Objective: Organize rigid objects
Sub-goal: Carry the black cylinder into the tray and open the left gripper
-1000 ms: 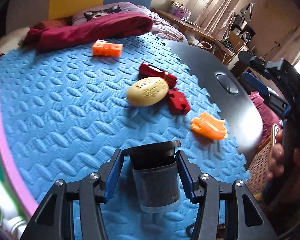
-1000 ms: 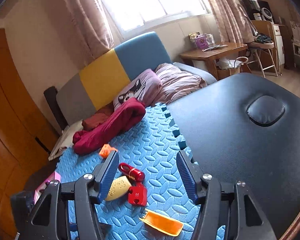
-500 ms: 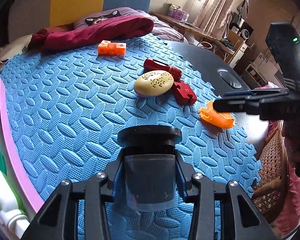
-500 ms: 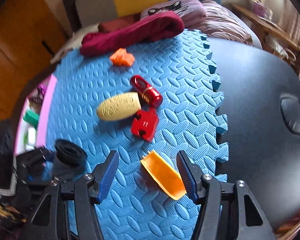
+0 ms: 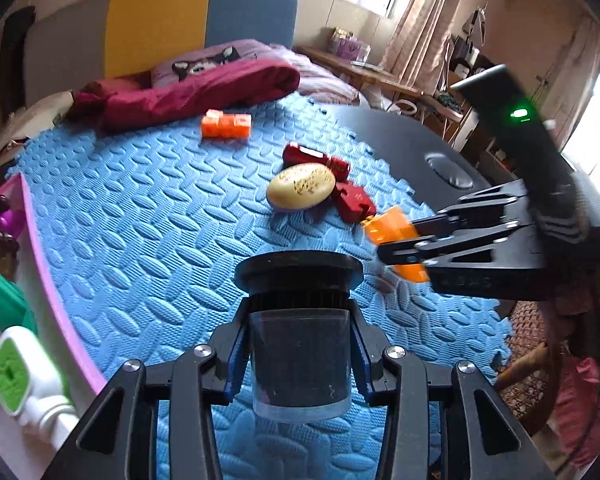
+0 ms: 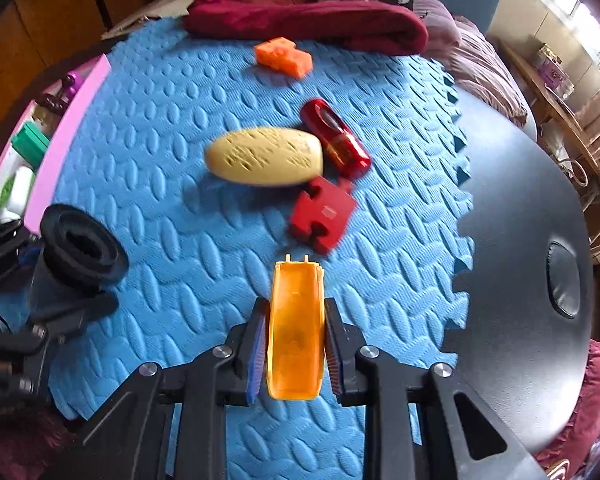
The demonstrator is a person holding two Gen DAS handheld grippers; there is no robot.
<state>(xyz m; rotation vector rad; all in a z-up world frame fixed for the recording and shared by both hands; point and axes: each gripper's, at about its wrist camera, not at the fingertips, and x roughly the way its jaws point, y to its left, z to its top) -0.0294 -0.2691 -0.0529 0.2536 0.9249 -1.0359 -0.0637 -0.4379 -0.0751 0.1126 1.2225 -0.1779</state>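
While red block (image 6: 323, 216) lies near, tongs (image 6: 295, 344) grip orange scoop (image 6: 296, 332).

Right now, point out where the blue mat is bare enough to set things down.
Bare: the wide stretch of blue mat between the pink bin, the orange block and the yellow oval. Crowded: the yellow oval, red tube and red puzzle piece clustered mid-mat.
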